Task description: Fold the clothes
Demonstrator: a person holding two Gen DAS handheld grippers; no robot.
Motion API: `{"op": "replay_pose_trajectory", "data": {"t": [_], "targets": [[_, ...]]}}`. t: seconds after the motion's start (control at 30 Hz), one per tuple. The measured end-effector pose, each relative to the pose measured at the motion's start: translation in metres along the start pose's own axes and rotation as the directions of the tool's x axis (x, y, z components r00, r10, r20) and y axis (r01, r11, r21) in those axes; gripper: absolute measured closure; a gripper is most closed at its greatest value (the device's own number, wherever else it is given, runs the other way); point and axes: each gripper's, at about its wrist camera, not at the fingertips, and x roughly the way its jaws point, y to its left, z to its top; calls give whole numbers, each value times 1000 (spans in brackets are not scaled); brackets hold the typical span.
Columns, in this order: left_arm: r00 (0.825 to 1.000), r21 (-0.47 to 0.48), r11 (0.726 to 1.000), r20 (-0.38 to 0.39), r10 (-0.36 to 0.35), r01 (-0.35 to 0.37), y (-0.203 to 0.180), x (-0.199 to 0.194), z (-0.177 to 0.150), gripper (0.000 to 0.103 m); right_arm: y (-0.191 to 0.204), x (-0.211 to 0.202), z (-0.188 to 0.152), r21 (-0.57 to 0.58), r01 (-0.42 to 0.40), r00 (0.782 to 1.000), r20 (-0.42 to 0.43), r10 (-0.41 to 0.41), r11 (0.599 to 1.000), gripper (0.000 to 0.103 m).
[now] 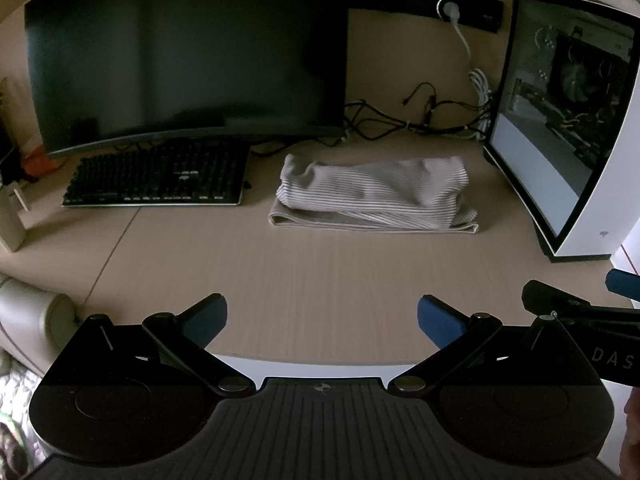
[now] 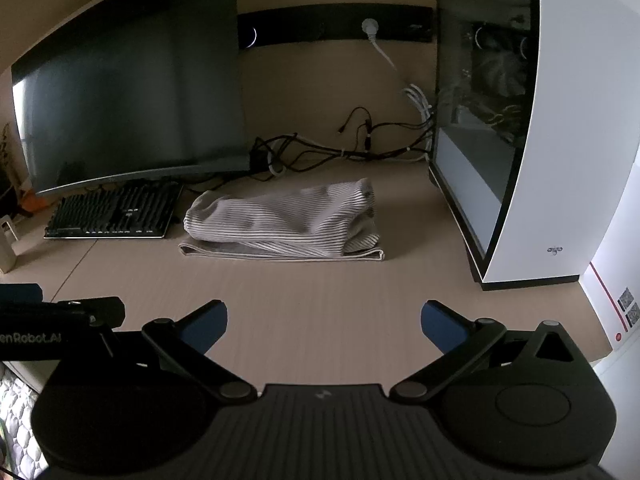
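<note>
A striped garment [image 1: 374,194] lies folded into a loose, flattened bundle on the beige worktop [image 1: 312,272], its long side running left to right, with a plain hem edge showing along the near bottom. It sits between a black keyboard [image 1: 156,178] on its left and a white computer case [image 1: 568,120] with a glass side panel on its right, touching neither. Behind the keyboard stands a dark curved monitor [image 1: 184,56], and a tangle of black and white cables [image 1: 420,120] runs along the back of the worktop behind the garment. The left gripper [image 1: 322,322] hovers over the near edge of the worktop with its blue-padded fingers spread wide and nothing between them, well apart from the garment. The right gripper [image 2: 324,322] is held just beside it at the same near edge, equally wide open and empty, facing the garment from a distance.
</note>
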Motion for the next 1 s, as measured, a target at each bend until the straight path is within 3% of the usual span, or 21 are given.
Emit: {"op": "replay_pose_trajectory", "data": {"t": [0.73,1.0], "targets": [[1000,-18,1000,-29,-7,7,17,6,-3,0,15,4,-2,-26,1,1000,-20,-1,1000,0],[999,28,999,7,32,-32,18,10,-2,0,21,11,-3,-35,1,999,-35,-2,999,0]]}}
